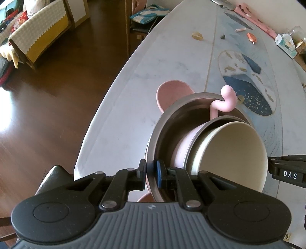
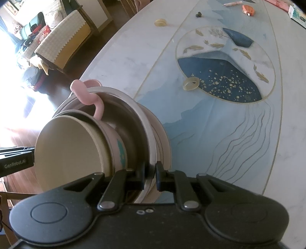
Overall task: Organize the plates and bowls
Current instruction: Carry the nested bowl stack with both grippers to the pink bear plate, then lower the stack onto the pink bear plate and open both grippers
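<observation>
A nested stack of dishes is held between both grippers above the table. The outer steel bowl [image 1: 168,122] holds a pink cup [image 1: 181,145] with a cream bowl [image 1: 233,151] inside it, and a curly pink handle [image 1: 225,99] hooks over the rim. A pink plate [image 1: 172,92] sticks out beneath. My left gripper [image 1: 152,173] is shut on the steel bowl's rim. My right gripper [image 2: 150,175] is shut on the opposite rim of the steel bowl [image 2: 137,122], with the cream bowl [image 2: 70,149] and pink handle [image 2: 86,93] to its left.
The marble table [image 2: 210,124] carries a blue whale inlay. Small tape rings [image 2: 190,83], an orange object [image 2: 248,9] and a tissue box [image 1: 285,44] lie farther away. The table edge drops to a wood floor [image 1: 47,95] with chairs at the left.
</observation>
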The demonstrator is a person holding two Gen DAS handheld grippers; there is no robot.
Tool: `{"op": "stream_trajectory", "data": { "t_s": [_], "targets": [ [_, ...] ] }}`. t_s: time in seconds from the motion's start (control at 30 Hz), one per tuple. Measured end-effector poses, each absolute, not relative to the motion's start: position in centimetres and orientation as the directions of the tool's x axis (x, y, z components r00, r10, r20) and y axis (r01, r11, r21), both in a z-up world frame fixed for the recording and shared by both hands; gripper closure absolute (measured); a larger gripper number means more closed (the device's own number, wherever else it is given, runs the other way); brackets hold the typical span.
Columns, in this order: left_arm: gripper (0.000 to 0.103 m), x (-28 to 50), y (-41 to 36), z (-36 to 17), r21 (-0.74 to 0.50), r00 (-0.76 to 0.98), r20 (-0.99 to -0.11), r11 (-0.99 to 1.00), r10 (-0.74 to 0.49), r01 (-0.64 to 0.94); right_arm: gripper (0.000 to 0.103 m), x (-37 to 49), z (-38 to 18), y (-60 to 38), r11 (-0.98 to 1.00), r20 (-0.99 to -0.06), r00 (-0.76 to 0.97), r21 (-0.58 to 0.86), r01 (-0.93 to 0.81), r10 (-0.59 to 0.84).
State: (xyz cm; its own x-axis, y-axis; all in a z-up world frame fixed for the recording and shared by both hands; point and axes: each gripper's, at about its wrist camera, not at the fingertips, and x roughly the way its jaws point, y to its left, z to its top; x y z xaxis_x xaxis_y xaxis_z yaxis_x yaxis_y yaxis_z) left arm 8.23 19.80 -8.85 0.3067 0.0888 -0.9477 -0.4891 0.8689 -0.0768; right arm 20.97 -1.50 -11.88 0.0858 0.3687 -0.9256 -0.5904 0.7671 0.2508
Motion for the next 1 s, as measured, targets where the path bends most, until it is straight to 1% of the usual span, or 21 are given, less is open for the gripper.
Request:
{"op": "stream_trajectory", "data": {
  "t_s": [0.3, 0.47, 0.73, 0.83, 0.87, 0.9, 0.93, 0.97, 1.0],
  "targets": [
    [0.093, 8.1, 19.5, -8.8, -0.07, 0.331, -0.938, 0.884, 0.099, -0.462, 0.09, 20.7, -11.8, -1.6, 0.773, -0.924, 0.106, 0.239, -0.588, 0.366],
    [0.093, 7.7, 19.3, -8.3, -0.056, 0.357, -0.927, 0.896, 0.118, -0.442, 0.085, 20.6, -11.4, -1.7, 0.775, -0.921, 0.127, 0.229, -0.588, 0.369],
    [0.091, 7.3, 19.4, -7.6, -0.056, 0.379, -0.916, 0.898, 0.128, -0.437, 0.081, 20.6, -10.5, -2.8, 0.789, -0.914, 0.163, 0.217, -0.574, 0.37],
    [0.091, 7.0, 19.2, -7.1, -0.045, 0.402, -0.903, 0.899, 0.15, -0.435, 0.078, 20.4, -9.9, -3.4, 0.789, -0.906, 0.179, 0.22, -0.574, 0.383],
    [0.086, 6.8, 19.1, -6.9, -0.041, 0.411, -0.898, 0.899, 0.158, -0.435, 0.077, 20.2, -9.6, -3.6, 0.787, -0.902, 0.186, 0.22, -0.576, 0.389],
    [0.076, 6.8, 19.1, -6.7, -0.044, 0.423, -0.892, 0.9, 0.16, -0.433, 0.076, 20.1, -9.4, -3.7, 0.785, -0.899, 0.193, 0.218, -0.579, 0.392],
    [0.069, 6.6, 19.0, -6.5, -0.05, 0.438, -0.884, 0.9, 0.161, -0.433, 0.075, 19.9, -9.0, -3.9, 0.783, -0.896, 0.201, 0.214, -0.584, 0.395],
    [0.055, 6.3, 18.9, -6.1, -0.054, 0.455, -0.875, 0.9, 0.167, -0.433, 0.074, 19.7, -8.7, -4.1, 0.78, -0.893, 0.209, 0.211, -0.589, 0.399],
    [0.049, 6.2, 18.8, -5.9, -0.051, 0.47, -0.865, 0.899, 0.178, -0.434, 0.072, 19.5, -8.3, -4.3, 0.777, -0.888, 0.217, 0.209, -0.594, 0.405]
  ]
}}
